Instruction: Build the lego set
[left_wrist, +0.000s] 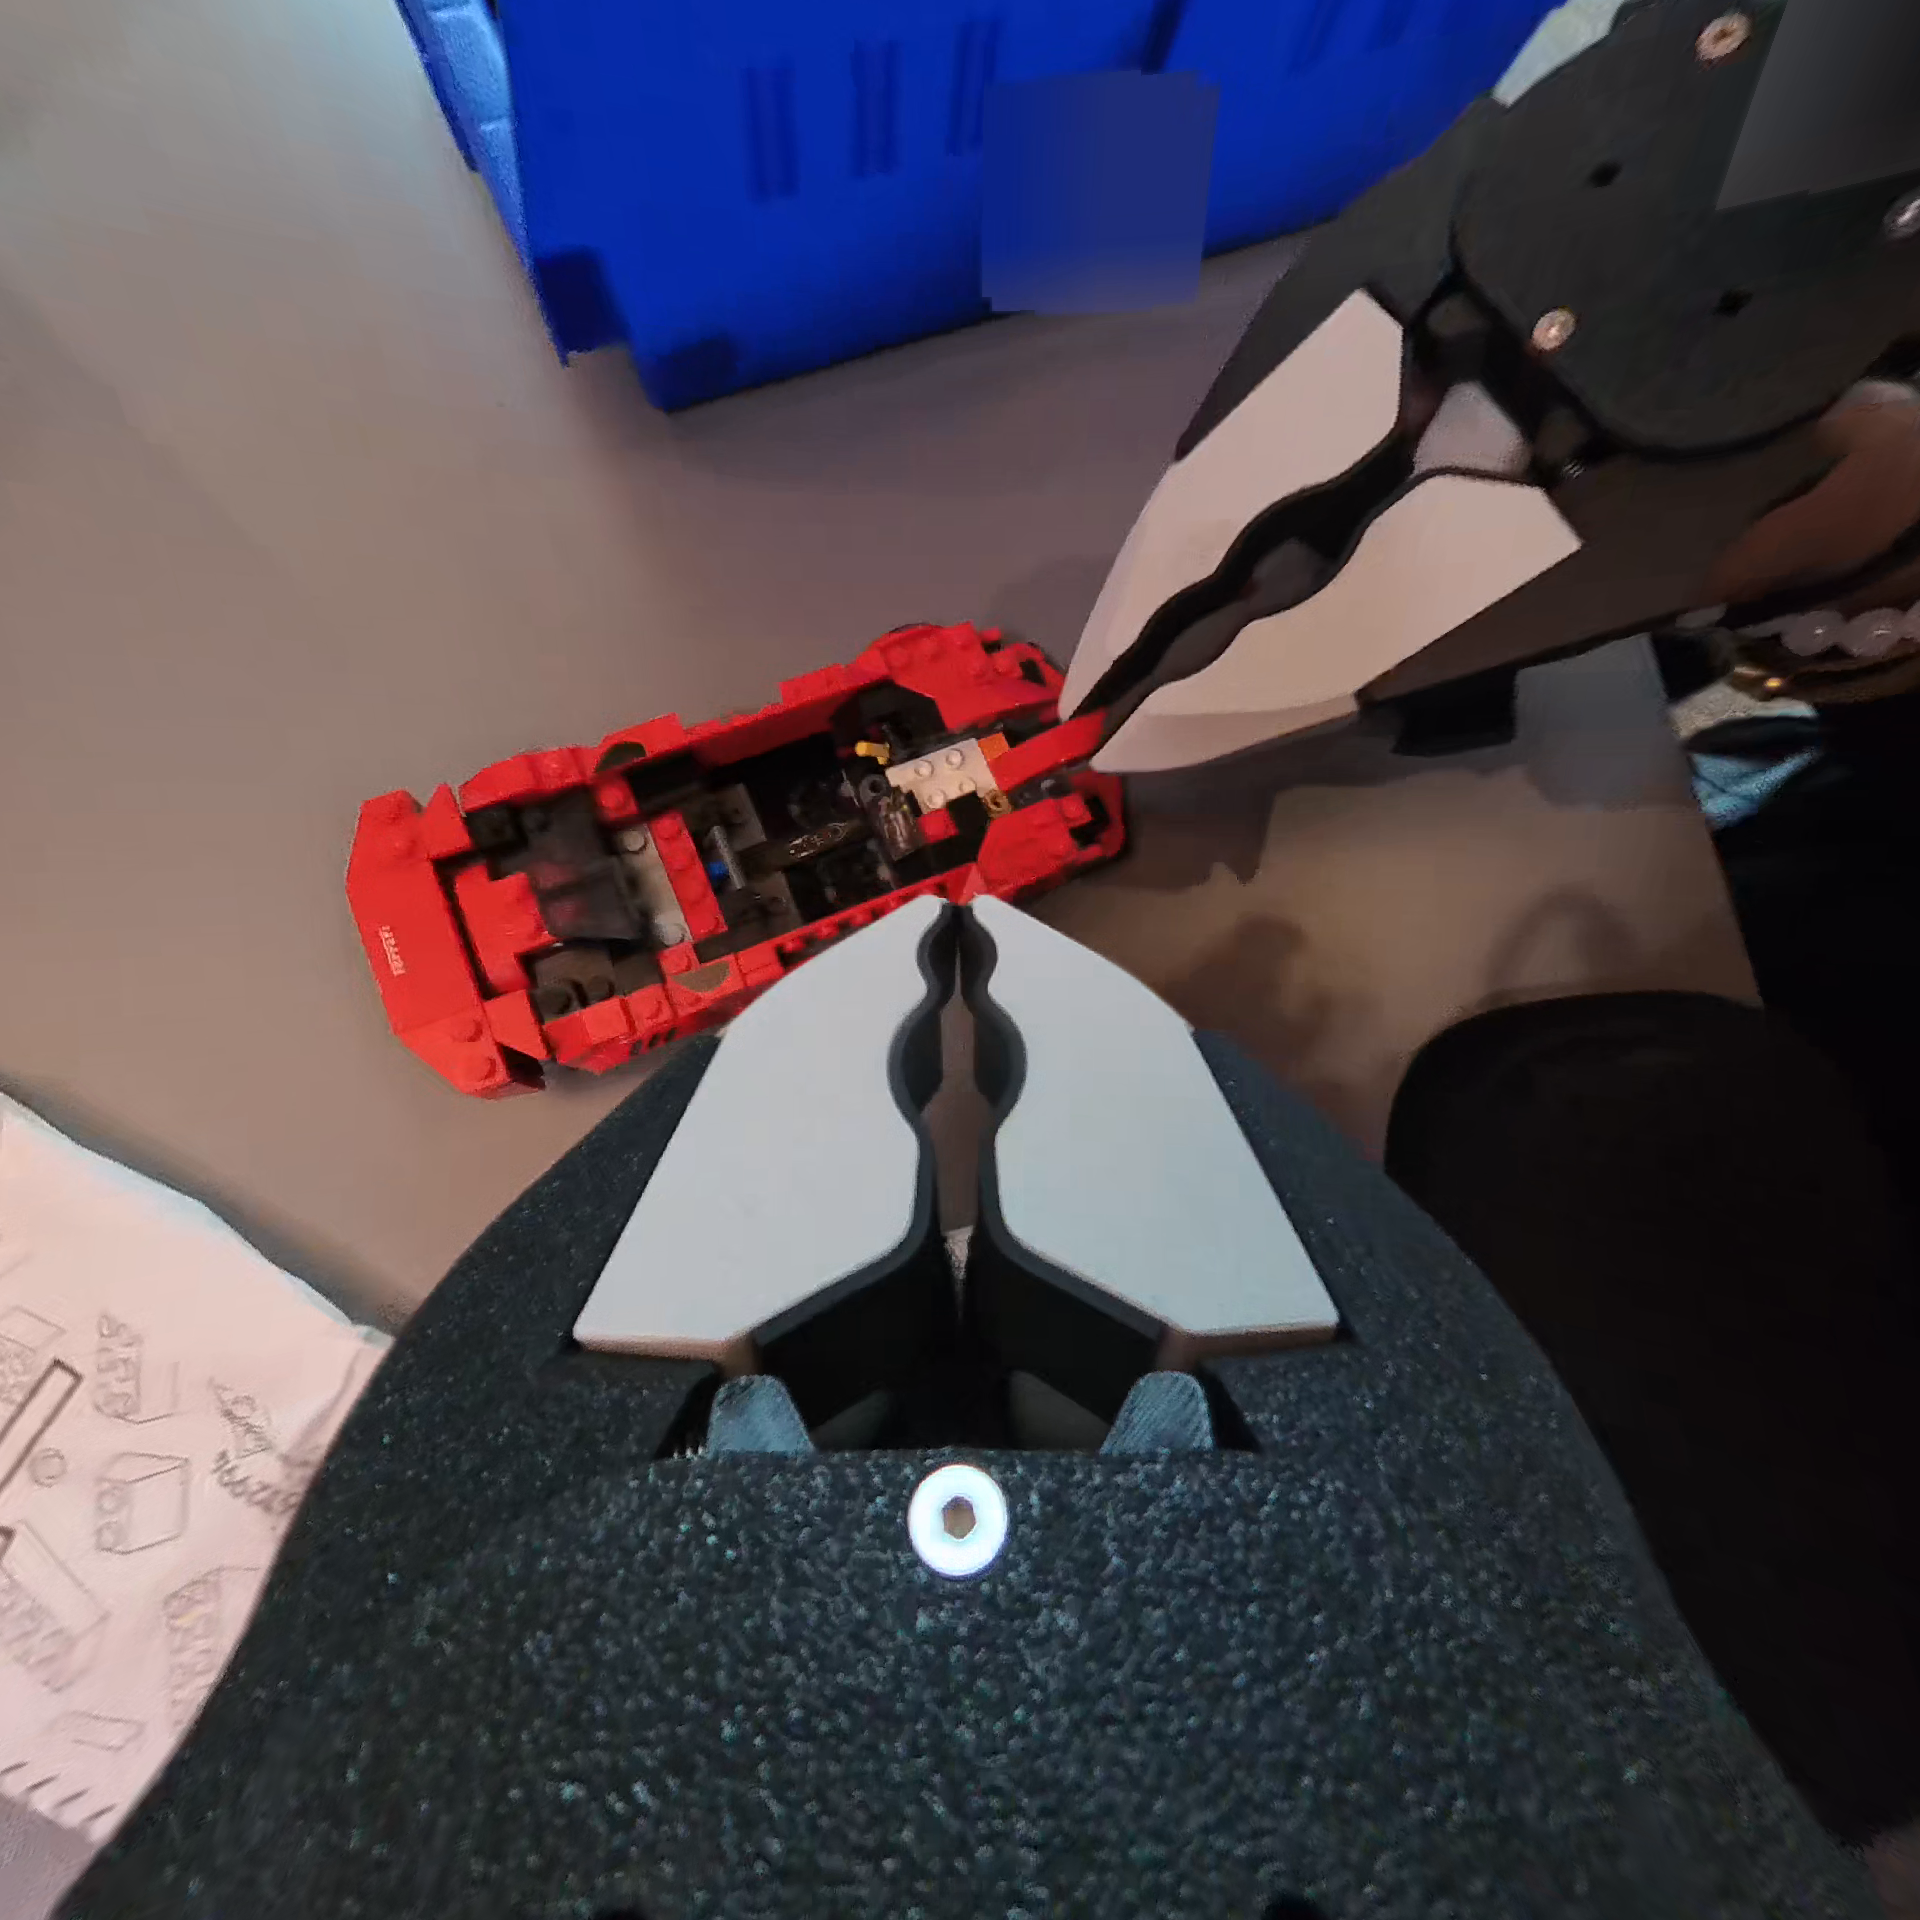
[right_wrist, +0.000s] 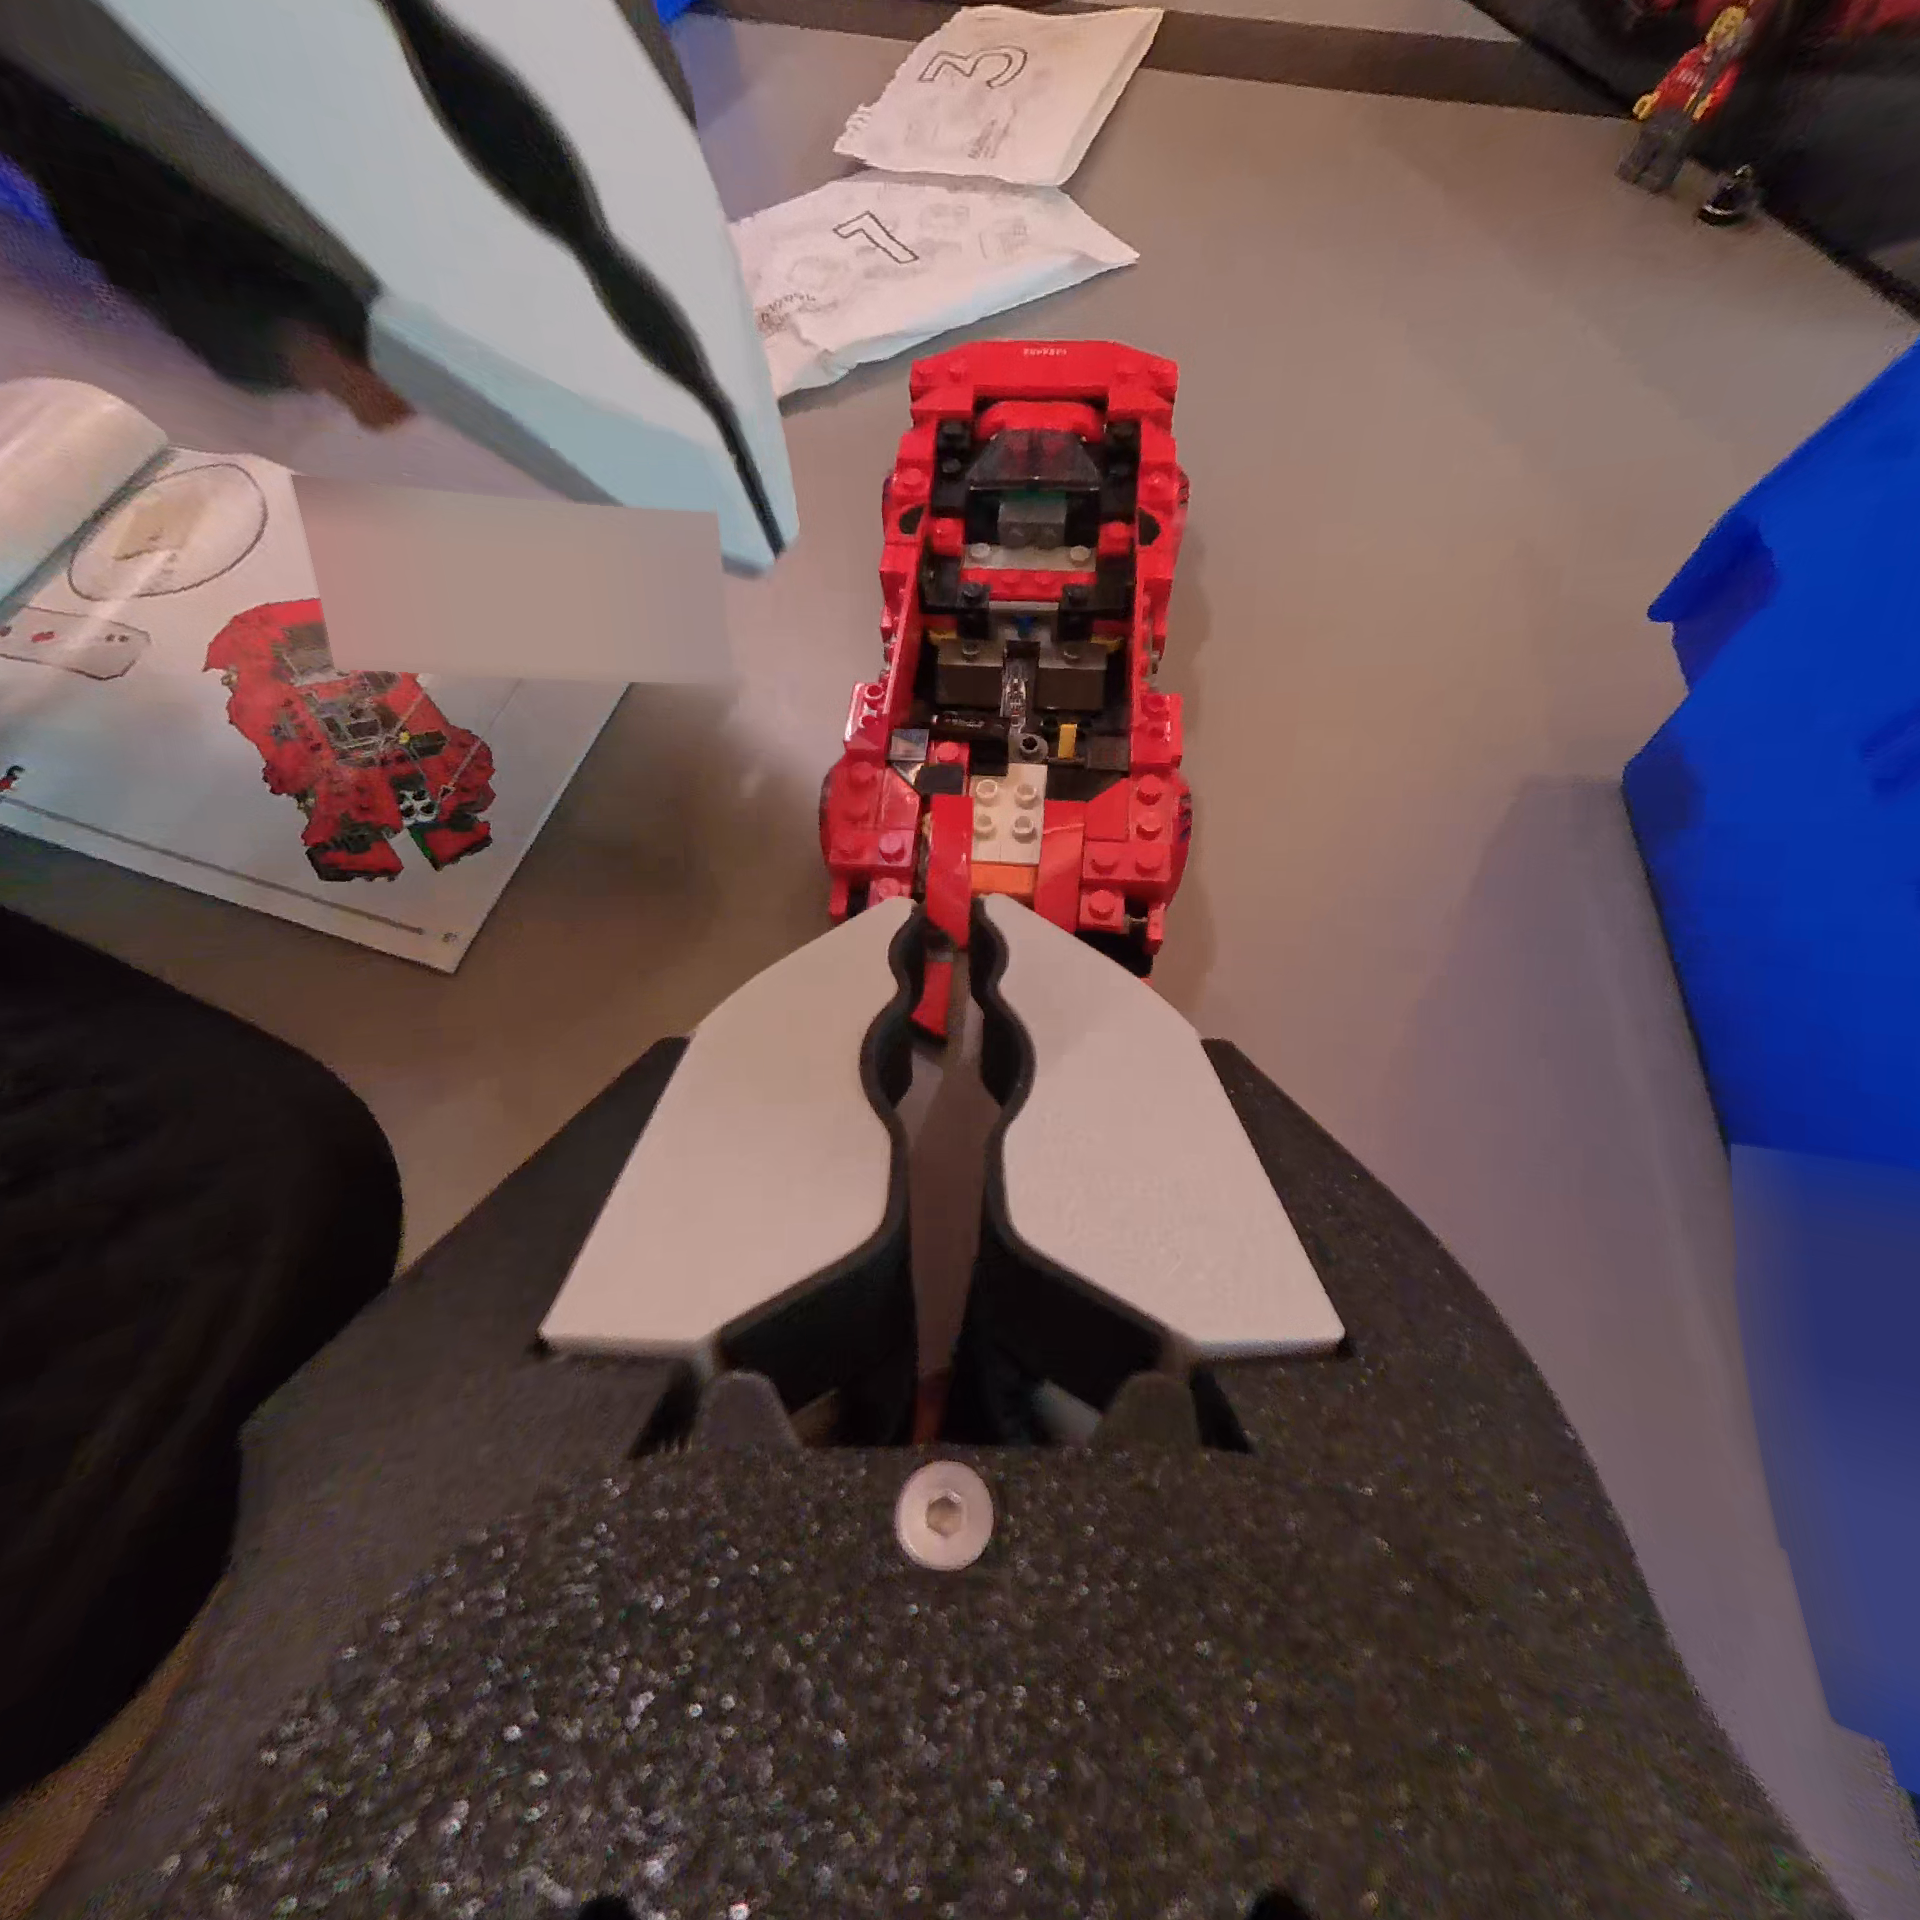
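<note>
Grey tabletop is carrying a blue plastic bin at one side, an open instruction booklet and white paper bags. Part-built red brick car, roof off, is lying flat mid-table. Right gripper is clenching a slim red slope piece against the car's near end. Left gripper is hovering beside the car's flank, jaws pressed together on nothing.

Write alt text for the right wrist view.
The right tool is shut on a narrow red piece, holding it at the near end of a half-built red lego car on a grey table. An open instruction booklet lies left, a blue bin right.
</note>
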